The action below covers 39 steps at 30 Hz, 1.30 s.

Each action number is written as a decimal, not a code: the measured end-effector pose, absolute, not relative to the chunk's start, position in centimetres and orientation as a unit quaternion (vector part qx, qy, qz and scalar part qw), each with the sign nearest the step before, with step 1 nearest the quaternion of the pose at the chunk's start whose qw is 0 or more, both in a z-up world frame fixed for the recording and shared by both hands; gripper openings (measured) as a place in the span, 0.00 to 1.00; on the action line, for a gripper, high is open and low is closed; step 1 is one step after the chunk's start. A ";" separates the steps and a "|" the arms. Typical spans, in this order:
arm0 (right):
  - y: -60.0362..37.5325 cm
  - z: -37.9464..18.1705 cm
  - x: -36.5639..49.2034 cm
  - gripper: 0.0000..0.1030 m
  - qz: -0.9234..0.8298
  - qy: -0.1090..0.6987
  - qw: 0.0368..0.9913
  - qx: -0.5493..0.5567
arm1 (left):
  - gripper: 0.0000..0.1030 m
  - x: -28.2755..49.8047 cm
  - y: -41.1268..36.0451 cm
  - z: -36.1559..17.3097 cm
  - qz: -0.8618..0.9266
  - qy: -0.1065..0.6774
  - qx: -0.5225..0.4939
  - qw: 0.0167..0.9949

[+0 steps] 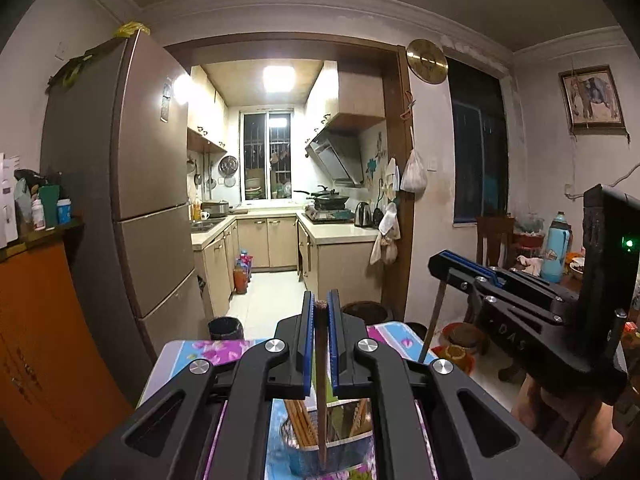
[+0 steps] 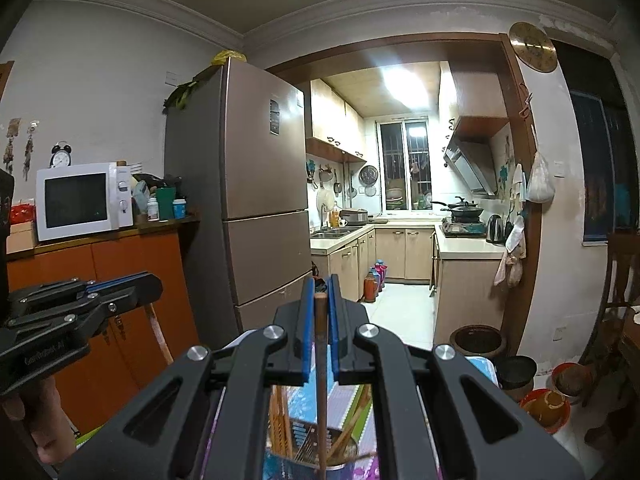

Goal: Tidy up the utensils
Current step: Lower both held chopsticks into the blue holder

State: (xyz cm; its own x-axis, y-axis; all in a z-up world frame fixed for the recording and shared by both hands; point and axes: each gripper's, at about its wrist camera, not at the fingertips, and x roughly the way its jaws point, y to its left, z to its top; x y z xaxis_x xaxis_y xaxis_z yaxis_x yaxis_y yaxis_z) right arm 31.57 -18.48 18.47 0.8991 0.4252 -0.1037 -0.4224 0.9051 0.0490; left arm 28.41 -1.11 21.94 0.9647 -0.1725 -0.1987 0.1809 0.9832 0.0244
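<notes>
Left gripper (image 1: 320, 312) clamps dark chopstick (image 1: 321, 380), frame centre; right gripper (image 2: 320, 304) clamps second chopstick (image 2: 321, 380). Both hang over metal holder (image 1: 328, 446), bottom centre. Light, stiff, slick: you keep grip near top.

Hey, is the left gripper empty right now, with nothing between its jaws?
No, the left gripper is shut on a dark brown chopstick that hangs down between its blue pads toward the metal holder below.

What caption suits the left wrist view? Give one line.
Left gripper shut on a dark brown wooden chopstick, above a metal holder of chopsticks.
</notes>
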 end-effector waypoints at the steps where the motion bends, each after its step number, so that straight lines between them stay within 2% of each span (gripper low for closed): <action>1: -18.4 18.5 31.9 0.05 0.217 0.056 0.974 0.012 | 0.08 29.0 -1.2 22.1 -0.092 0.095 0.020 0.991; 7: -17.8 18.7 34.3 0.05 0.220 0.062 0.973 0.013 | 0.08 31.7 -1.2 21.9 -0.096 0.086 0.013 0.992; 22: -17.3 15.3 38.8 0.05 0.228 0.115 0.966 0.032 | 0.08 37.5 -0.9 17.7 -0.097 0.128 0.001 0.987; 39: -16.8 13.4 40.4 0.06 0.221 0.139 0.965 0.019 | 0.08 40.0 0.2 13.9 -0.081 0.161 -0.003 0.984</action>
